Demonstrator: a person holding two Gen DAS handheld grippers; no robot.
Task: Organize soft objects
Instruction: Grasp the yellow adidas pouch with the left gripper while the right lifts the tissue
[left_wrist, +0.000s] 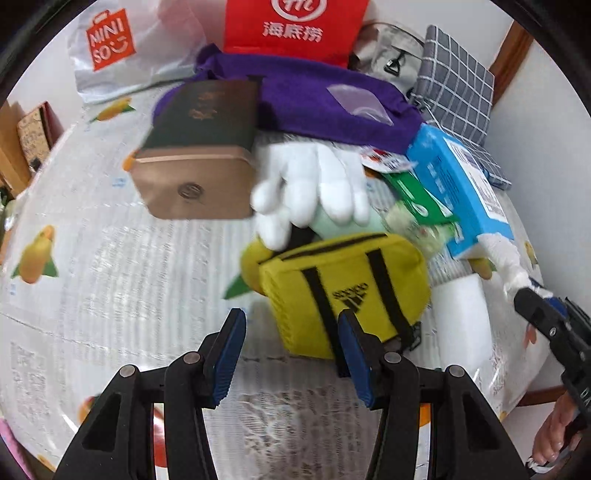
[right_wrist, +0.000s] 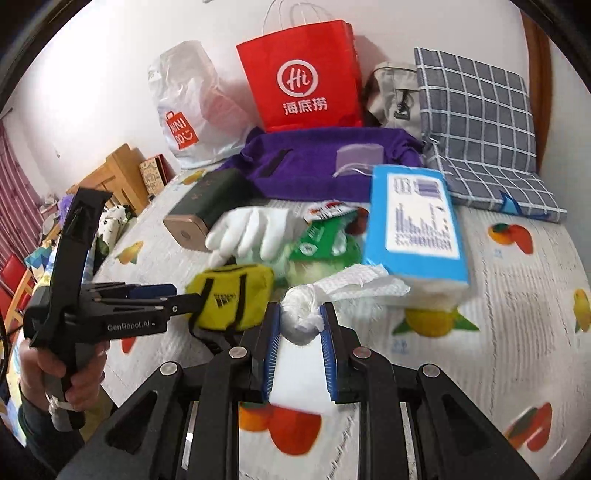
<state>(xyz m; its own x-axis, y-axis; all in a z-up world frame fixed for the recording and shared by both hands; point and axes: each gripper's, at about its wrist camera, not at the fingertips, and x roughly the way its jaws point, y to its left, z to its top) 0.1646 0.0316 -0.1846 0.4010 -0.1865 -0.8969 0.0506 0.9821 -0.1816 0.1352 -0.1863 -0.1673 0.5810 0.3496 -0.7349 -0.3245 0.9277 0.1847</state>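
Pinching a twisted wad of white tissue (right_wrist: 301, 315) between its blue pads, the right gripper (right_wrist: 300, 332) sat low in the centre of the right wrist view, the tissue trailing up and right toward the blue tissue pack (right_wrist: 413, 225) it came out of. That link was the first risk: the sheet looked attached to the pack at its far end, so a pull could probably tear it or drag the whole pack across the fruit-print tablecloth (right_wrist: 517, 314).

The left gripper (left_wrist: 291, 354) stood part open, clamping nothing, at the bottom centre of the left wrist view. Its right-hand finger lay against the near face of the yellow pouch (left_wrist: 343, 291), while the other finger was clear over bare cloth. Closing from there would likely have caught only an edge or a strap, and the soft pouch could have slid or rolled away.

Behind the pouch, toward the middle of that frame, a white glove (left_wrist: 314, 181) draped over a pale green item, beside a brown and dark green box (left_wrist: 195, 162). Crowding there meant a careless push could have shoved the pile back into the purple cloth (left_wrist: 314, 96).
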